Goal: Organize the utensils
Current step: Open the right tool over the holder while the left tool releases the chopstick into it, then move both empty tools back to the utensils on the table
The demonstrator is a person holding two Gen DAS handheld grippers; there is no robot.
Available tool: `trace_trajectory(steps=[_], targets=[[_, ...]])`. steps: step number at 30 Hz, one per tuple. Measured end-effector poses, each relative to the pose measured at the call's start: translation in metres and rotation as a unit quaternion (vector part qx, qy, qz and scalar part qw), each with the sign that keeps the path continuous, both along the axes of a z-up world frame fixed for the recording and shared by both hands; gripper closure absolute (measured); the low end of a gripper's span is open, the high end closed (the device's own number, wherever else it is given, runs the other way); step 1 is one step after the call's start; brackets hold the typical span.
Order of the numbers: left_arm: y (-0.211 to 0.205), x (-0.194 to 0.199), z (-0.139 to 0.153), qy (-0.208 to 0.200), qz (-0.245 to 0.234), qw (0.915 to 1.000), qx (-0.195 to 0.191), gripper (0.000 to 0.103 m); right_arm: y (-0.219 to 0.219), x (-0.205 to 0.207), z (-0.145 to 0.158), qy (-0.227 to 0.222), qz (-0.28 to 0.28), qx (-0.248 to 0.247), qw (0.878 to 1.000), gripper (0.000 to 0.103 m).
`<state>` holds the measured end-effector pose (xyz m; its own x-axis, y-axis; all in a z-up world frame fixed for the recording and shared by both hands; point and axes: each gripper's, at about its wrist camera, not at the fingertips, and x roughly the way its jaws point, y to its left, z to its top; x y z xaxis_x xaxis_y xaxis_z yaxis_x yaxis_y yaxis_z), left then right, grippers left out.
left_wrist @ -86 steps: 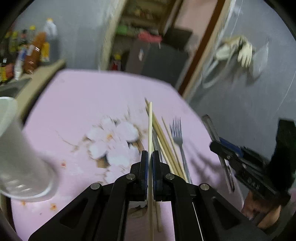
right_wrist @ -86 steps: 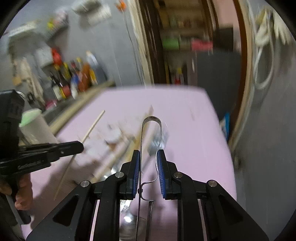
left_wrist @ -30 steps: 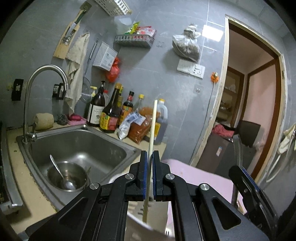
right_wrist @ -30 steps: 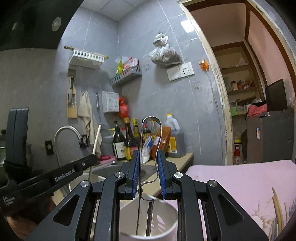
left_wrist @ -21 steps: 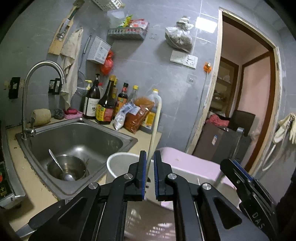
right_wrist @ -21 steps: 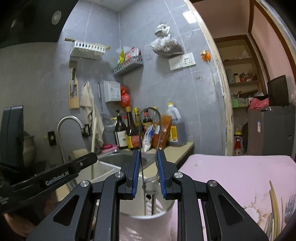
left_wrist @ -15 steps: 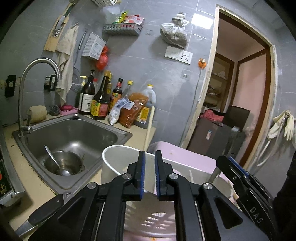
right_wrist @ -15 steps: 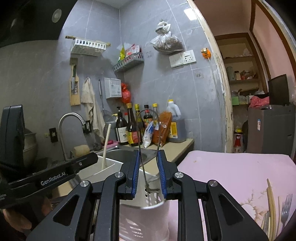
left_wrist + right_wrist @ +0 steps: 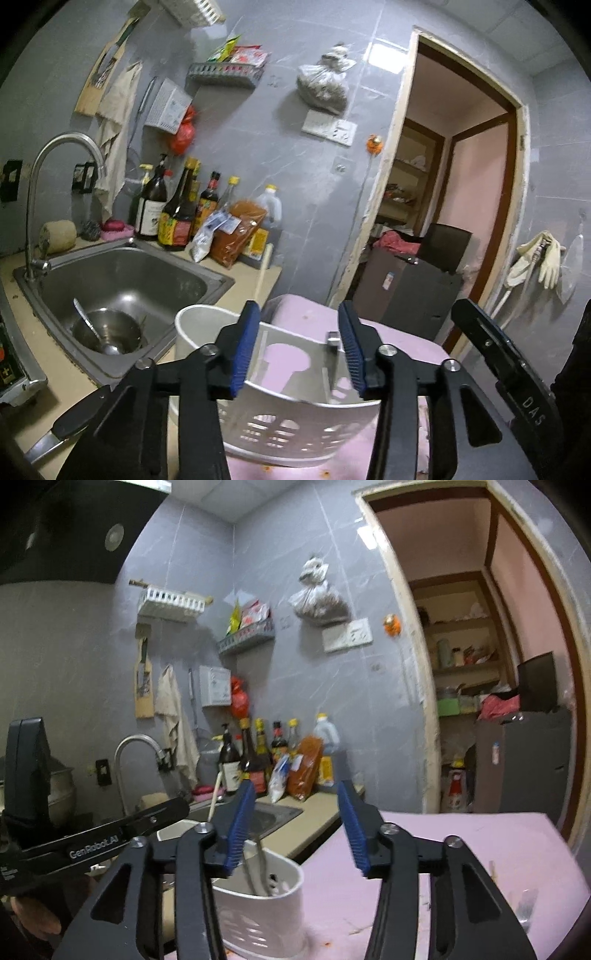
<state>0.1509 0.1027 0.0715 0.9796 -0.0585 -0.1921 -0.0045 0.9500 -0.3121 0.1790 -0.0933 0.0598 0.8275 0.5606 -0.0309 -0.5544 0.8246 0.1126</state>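
My left claw [image 9: 298,349]: jaws opening, blue pads apart, nothing between them. My right claw [image 9: 295,829]: jaws opening likewise, empty.

Just beyond both: white perforated utensil holder [image 9: 280,417], standing upright on the pink table [image 9: 461,849] at its near-left corner. Inside it: a pale chopstick [image 9: 263,271] leaning against the far-left rim, its top poking above; metal tongs [image 9: 258,867] standing tilted in the right part.

Left of the holder: steel sink [image 9: 122,273] with a bowl and spoon [image 9: 99,328] in its basin, and a curved faucet [image 9: 48,177].

Farther: sauce bottles [image 9: 177,210] lined along the grey tiled wall. Far right: open doorway [image 9: 454,177].
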Motion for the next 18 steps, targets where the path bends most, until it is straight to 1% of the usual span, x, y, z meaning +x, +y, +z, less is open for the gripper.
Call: trace_trajectory(steps=[1, 2, 3, 4, 5, 6, 8, 10, 11, 12, 14, 18], targets=[[-0.003, -0.002, 0.002, -0.003, -0.003, 1.0000, 0.003, 0.052, -0.006, -0.004, 0.003, -0.005, -0.011, 0.000, 1.000, 0.045], [-0.006, -0.004, 0.004, -0.007, -0.005, 1.0000, 0.004, 0.047, -0.013, -0.008, 0.006, -0.010, -0.020, 0.001, 1.000, 0.040], [-0.009, -0.006, 0.006, -0.012, -0.009, 0.9999, 0.004, 0.045, -0.019, -0.012, 0.008, -0.014, -0.027, 0.002, 1.000, 0.030], [-0.013, -0.009, 0.008, -0.016, -0.014, 0.9998, 0.005, 0.041, -0.025, -0.015, 0.009, -0.019, -0.036, 0.003, 0.999, 0.023], [-0.016, -0.010, 0.010, -0.018, -0.018, 0.9997, 0.005, 0.034, -0.032, -0.020, 0.011, -0.024, -0.047, 0.004, 0.999, 0.022], [-0.020, -0.011, 0.012, -0.021, -0.022, 0.9995, 0.006, 0.031, -0.040, -0.024, 0.013, -0.030, -0.056, 0.004, 0.998, 0.020], [-0.028, -0.015, 0.015, -0.029, -0.030, 0.9991, 0.007, 0.021, -0.054, -0.033, 0.018, -0.044, -0.078, -0.004, 0.996, 0.015], [-0.037, -0.018, 0.018, -0.037, -0.040, 0.9985, 0.011, 0.016, -0.064, -0.039, 0.021, -0.056, -0.091, -0.010, 0.994, 0.005], [-0.041, -0.019, 0.019, -0.041, -0.046, 0.9980, 0.013, 0.014, -0.070, -0.043, 0.023, -0.063, -0.098, -0.013, 0.993, 0.003], [-0.045, -0.021, 0.020, -0.044, -0.054, 0.9974, 0.017, 0.013, -0.076, -0.046, 0.024, -0.068, -0.106, -0.016, 0.992, 0.000], [-0.055, -0.023, 0.023, -0.051, -0.067, 0.9961, 0.026, 0.008, -0.088, -0.053, 0.024, -0.074, -0.120, -0.022, 0.990, 0.000], [-0.076, -0.025, 0.023, -0.060, -0.088, 0.9932, 0.047, 0.005, -0.106, -0.059, 0.023, -0.075, -0.141, -0.037, 0.986, 0.000]])
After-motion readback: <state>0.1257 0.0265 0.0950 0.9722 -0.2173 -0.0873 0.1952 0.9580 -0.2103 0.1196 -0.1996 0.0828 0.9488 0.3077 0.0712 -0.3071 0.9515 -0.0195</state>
